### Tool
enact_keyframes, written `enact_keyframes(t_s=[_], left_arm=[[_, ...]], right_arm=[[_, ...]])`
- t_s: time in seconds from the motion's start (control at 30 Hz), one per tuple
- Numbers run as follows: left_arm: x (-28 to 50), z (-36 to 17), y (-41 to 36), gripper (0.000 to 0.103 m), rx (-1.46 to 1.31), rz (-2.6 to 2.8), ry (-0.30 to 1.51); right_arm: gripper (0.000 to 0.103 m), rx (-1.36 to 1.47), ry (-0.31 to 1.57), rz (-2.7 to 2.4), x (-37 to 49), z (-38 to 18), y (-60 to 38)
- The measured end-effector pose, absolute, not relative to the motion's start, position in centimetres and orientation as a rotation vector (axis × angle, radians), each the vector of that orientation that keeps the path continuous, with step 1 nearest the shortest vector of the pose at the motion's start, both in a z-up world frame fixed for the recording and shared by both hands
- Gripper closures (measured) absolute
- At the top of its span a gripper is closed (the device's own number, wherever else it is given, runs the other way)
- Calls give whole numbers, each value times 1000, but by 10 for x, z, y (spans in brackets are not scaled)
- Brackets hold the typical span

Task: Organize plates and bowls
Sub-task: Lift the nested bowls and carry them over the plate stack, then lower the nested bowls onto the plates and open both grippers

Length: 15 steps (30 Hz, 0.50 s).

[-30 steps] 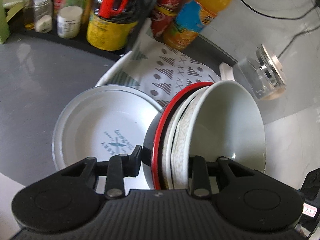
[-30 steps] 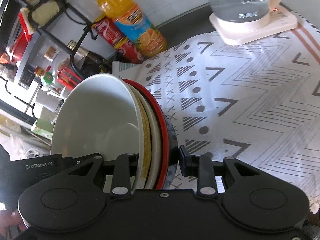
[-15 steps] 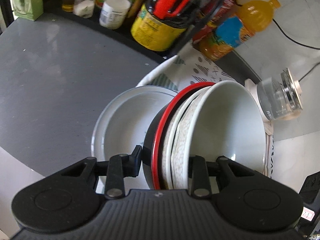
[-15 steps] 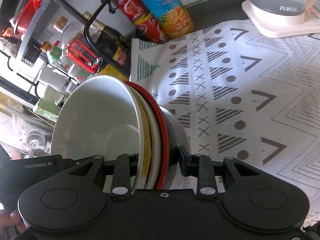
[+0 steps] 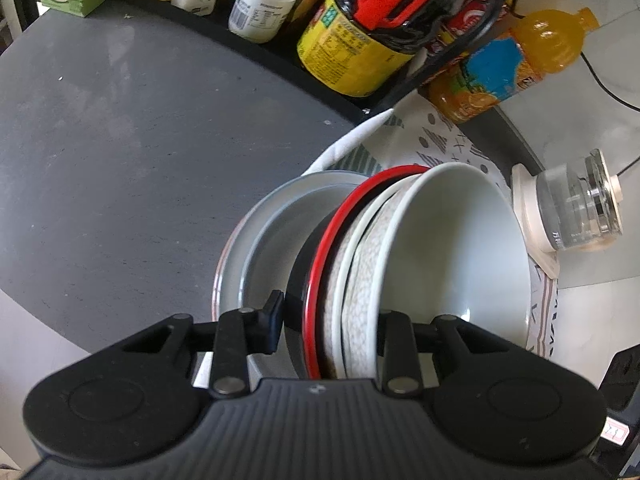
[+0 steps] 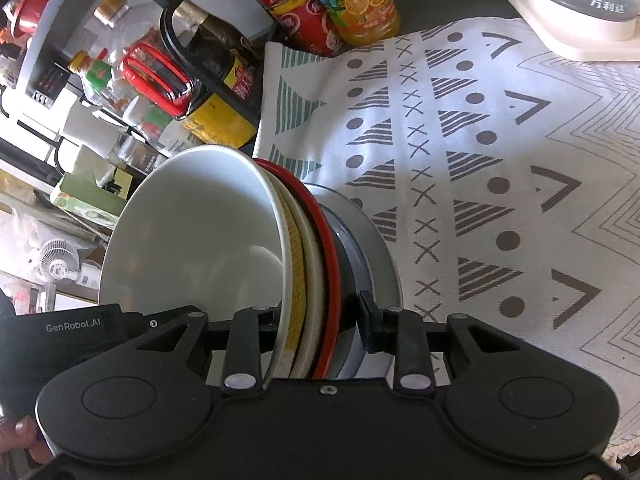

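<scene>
Bowls: a nested stack [image 5: 360,280] of round glossy bowls is tilting on edge between both grippers; from the inside out it is showing a smooth white ceramic bowl [image 5: 460,256], a speckled cream bowl [image 5: 362,288], a thin white rim, then a black bowl with a shiny red rim [image 5: 320,280].
Plate: a wide, shallow grey plate [image 5: 256,256] with a raised rim is lying flat under the stack, partly on the cloth and partly on the counter; whether the stack is touching it cannot be told.
Cloth: a white woven mat [image 6: 500,168] printed with grey triangles, dots, crosses and chevrons is covering the counter on one side.
Counter: a matte dark grey surface [image 5: 120,152] is spreading out on the other side.
Left gripper: the left gripper [image 5: 328,320] is pointing steeply downward, its 2 black fingers narrowly parted and clamping the stacked rims, 1 pad outside the black bowl, the other inside the white one.
Right gripper: the right gripper [image 6: 320,320] is also angling downward and pinching the same stack from the opposite edge, jaws equally narrow.
Hand: fingertips of a person's hand [image 6: 24,440] are showing at the lower corner of the right wrist view.
Background: an orange juice bottle [image 5: 520,60], a yellow-labelled dark jug with a red handle [image 5: 360,52] and a clear glass kettle [image 5: 580,204] on a cream base are standing at the far edge.
</scene>
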<state>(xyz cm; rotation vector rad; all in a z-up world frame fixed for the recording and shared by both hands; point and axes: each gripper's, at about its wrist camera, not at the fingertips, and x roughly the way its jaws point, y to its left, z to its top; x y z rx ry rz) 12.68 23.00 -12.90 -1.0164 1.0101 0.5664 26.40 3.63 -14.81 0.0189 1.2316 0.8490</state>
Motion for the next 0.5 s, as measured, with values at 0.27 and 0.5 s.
enact_keyframes(t_s=[0.27, 0.5], left_arm=[[126, -139, 232, 73, -1011, 573, 1023], [130, -135, 235, 69, -987, 572, 1014]], right_arm=[[73, -1, 1232, 844, 262, -153, 43], [62, 15, 1203, 853, 262, -147, 43]])
